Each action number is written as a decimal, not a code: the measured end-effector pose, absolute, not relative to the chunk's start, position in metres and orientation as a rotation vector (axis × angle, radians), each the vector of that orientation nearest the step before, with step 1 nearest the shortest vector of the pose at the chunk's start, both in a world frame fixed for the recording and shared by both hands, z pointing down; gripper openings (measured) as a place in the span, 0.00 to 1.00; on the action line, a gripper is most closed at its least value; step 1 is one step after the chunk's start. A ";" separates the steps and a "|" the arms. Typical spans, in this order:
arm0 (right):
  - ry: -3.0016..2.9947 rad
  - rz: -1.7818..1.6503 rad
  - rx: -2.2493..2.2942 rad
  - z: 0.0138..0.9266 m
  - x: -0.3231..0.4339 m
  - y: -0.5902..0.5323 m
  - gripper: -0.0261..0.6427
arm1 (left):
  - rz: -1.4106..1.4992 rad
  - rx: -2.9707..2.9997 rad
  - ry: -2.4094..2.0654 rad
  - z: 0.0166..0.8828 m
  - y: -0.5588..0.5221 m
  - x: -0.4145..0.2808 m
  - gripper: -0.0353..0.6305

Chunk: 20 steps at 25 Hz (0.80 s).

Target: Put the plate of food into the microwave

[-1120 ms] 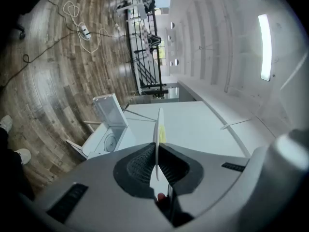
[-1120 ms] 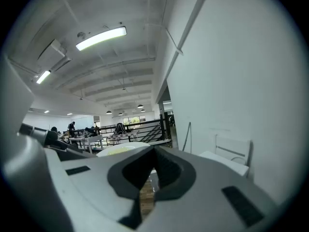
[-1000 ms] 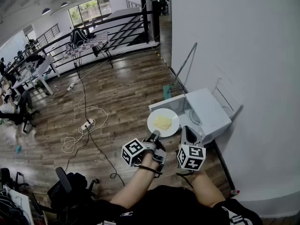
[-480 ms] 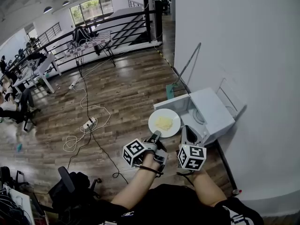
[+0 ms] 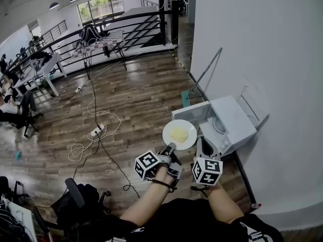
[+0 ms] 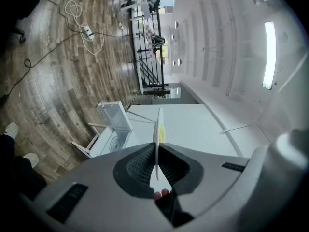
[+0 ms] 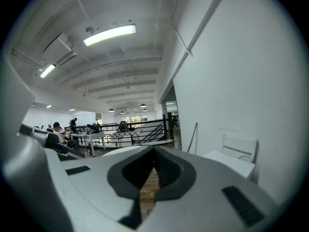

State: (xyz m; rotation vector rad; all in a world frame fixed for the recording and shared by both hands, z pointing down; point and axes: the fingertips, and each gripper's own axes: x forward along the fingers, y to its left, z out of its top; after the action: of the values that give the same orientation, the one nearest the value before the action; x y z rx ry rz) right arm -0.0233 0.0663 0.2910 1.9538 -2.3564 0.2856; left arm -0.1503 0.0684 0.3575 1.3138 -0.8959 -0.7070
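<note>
A: We're looking down on the left gripper [image 5: 170, 146]. Its fingers [image 6: 139, 162] are clamped on the near rim of the plate [image 5: 179, 134]; we see that rim edge-on, pinched between the ribbed pads.

B: And we've got the food [image 5: 177, 133], a pale yellow heap in the middle of the white plate, which is held about level.

A: Where does that put the plate? We have it in the air, just in front of the microwave [image 5: 233, 121], outside the cavity.

B: Agreed. The door [image 5: 189, 113] stands open on the side away from the wall [image 5: 262, 44], and from our head view the plate overlaps its lower edge.

A: Over to the right gripper [image 5: 202, 142]. Its fingers [image 7: 166, 170] are together at the tips, and we find nothing between them, only wooden floor [image 5: 136, 100] showing through the gap lower down.

B: It hangs just beside the left one, near the microwave's front corner.

A: The microwave sits low against the white wall; we can't tell what it stands on.

B: Well off to our left, we note cables [image 5: 75, 147] and a power strip [image 5: 97, 131] on the floor, with a black railing [image 5: 174, 21] beyond.
</note>
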 end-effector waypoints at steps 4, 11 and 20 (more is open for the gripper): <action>-2.337 0.279 1.934 0.298 -0.038 0.073 0.06 | -0.709 1.301 -0.893 0.365 0.073 -0.165 0.07; -2.326 0.289 1.935 0.302 -0.039 0.062 0.06 | -0.707 1.289 -0.886 0.372 0.066 -0.167 0.07; -2.381 0.327 1.933 0.307 -0.023 -0.011 0.06 | -0.674 1.301 -0.920 0.379 0.006 -0.148 0.07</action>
State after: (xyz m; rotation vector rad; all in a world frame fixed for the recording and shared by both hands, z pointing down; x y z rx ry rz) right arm -0.0227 -0.0109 0.3068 1.9327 -2.3809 0.3269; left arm -0.1482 0.0063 0.3790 1.3010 -0.9200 -0.6744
